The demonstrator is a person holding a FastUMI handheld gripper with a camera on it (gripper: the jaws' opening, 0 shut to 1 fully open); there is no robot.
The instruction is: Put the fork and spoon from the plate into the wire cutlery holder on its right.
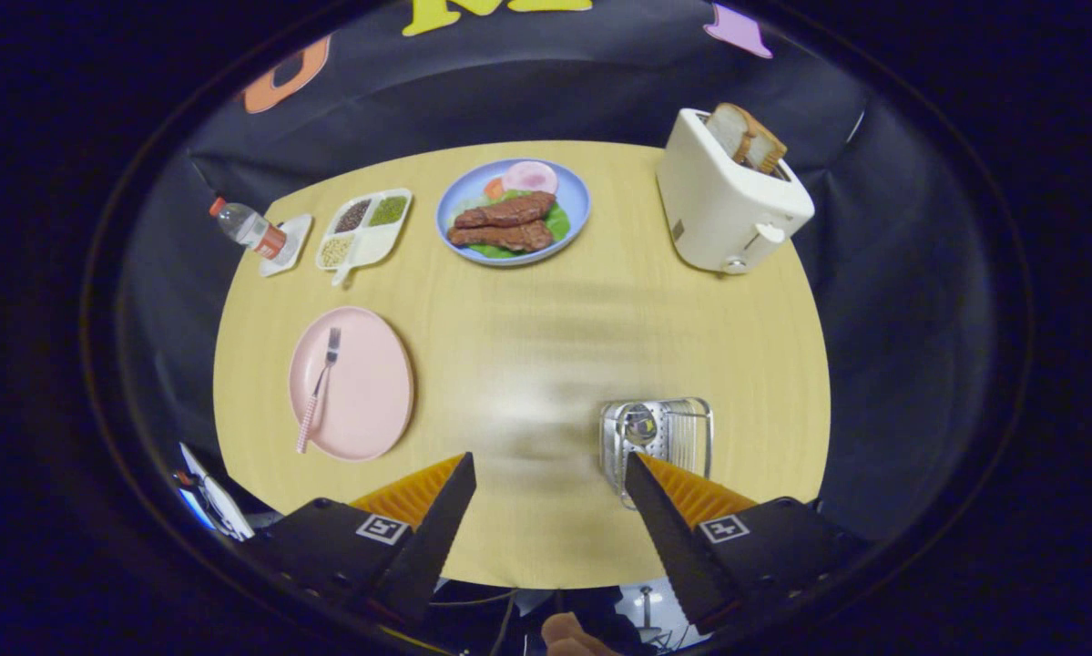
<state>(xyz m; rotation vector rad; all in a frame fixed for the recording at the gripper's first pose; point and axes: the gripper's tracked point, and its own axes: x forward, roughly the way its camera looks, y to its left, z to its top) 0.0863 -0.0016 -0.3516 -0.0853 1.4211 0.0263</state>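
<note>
A pink plate (368,401) lies on the wooden table (527,346), ahead and to the left of my fingers. On its left half rests a fork (320,383) with a pink patterned handle, tines pointing away from me. The wire cutlery holder (682,433) stands just ahead of my right finger, and a spoon bowl (639,425) shows inside its left side. My gripper (550,466) hovers high above the table's near edge, open, with nothing between its fingers.
Farther back sit a blue plate of meat and greens (514,214), a white divided tray of beans (365,230), a small bottle (247,228) on a white dish, and a white toaster (728,196) holding bread at the far right.
</note>
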